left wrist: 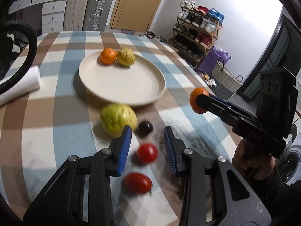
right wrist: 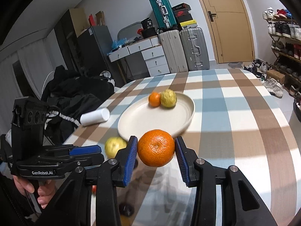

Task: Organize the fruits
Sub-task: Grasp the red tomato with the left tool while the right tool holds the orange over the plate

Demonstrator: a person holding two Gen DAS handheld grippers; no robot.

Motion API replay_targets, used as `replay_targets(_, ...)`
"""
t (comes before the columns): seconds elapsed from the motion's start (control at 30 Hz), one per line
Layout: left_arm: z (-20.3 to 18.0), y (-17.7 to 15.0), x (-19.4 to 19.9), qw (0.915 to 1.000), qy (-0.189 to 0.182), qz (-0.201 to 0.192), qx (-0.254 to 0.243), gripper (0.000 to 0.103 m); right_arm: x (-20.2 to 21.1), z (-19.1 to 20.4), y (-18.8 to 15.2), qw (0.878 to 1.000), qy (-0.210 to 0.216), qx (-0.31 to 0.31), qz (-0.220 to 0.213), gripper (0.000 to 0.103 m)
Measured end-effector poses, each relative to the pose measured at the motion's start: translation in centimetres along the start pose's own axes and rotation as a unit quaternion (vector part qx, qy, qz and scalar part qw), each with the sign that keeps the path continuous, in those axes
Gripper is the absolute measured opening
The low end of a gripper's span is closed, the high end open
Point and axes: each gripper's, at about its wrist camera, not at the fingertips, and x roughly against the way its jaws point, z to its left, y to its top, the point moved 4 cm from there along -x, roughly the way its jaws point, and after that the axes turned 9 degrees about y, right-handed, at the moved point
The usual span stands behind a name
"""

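Observation:
A cream plate (left wrist: 120, 86) (right wrist: 143, 120) on the checked tablecloth holds a small orange (left wrist: 108, 56) (right wrist: 154, 99) and a yellow-green fruit (left wrist: 125, 56) (right wrist: 168, 98) at its far rim. My right gripper (right wrist: 156, 148) is shut on a mandarin (right wrist: 156, 147) (left wrist: 196, 99), held above the table near the plate's front edge. My left gripper (left wrist: 147, 146) is open, low over a red tomato (left wrist: 147, 153). A second tomato (left wrist: 138, 182) lies closer to me, a dark cherry-like fruit (left wrist: 145, 128) just beyond, and a green guava (left wrist: 118, 119) (right wrist: 115, 145) to the left.
A white roll (left wrist: 20, 83) (right wrist: 95, 116) lies at the table's left side beside a black hose (left wrist: 28, 43). Suitcases, drawers and a shoe rack (left wrist: 195, 30) stand beyond the table. A hand (left wrist: 252, 163) holds the right gripper's handle.

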Motion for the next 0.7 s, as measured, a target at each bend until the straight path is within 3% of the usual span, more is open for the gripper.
replay_targets(0.37,3.6,7.5,-2.0,0.9995,-0.003,-0.025,0.019,0.032,-4.5,-2.3,4.7,0.999,0.026,-0.019,0.006,0.042)
replay_targets(0.47,3.5,6.8,-1.6,0.9998,-0.001,-0.017,0.012,0.032,-4.8,-2.1,4.2,0.999,0.028,-0.019,0.011,0.042)
replay_targets(0.6,2.3,3.5,-0.2,0.9998,0.005,0.000,-0.018,0.036,-4.1,-1.8,3.0,0.999,0.027,-0.022,0.013,0.042)
replay_targets(0.7,1.6,0.9,0.4,0.9993,0.007,0.018,-0.032,0.054,-3.1,-1.6,2.1,0.999,0.021,-0.027,0.012,0.042)
